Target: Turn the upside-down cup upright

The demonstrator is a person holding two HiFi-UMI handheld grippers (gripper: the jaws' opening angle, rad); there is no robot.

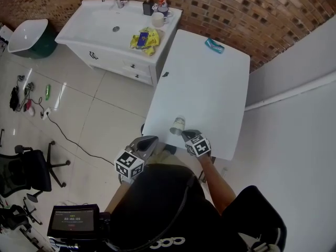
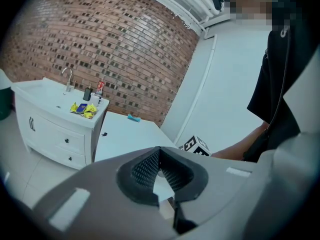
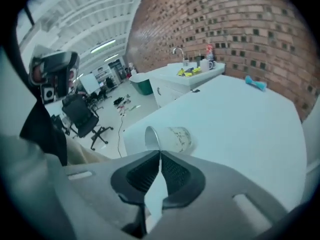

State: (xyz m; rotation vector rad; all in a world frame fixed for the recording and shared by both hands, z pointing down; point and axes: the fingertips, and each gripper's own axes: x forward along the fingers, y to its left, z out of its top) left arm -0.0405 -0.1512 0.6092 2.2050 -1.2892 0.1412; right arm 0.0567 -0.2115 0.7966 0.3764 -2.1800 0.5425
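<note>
We see the white cup [image 3: 170,138], faintly printed, lying on its side by the desk's [image 1: 210,88] near edge; our right gripper [image 3: 160,154] and left gripper [image 2: 160,149] are both closed, empty.

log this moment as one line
cup: on its side on table, near front edge | right gripper: jaws together, tips by cup rim | left gripper: jaws together, empty

White sink cabinet [image 1: 84,33] with yellow packets [image 1: 145,39]; teal item [image 1: 214,45] on white table [image 1: 210,98]; office chair [image 1: 29,172]
</note>
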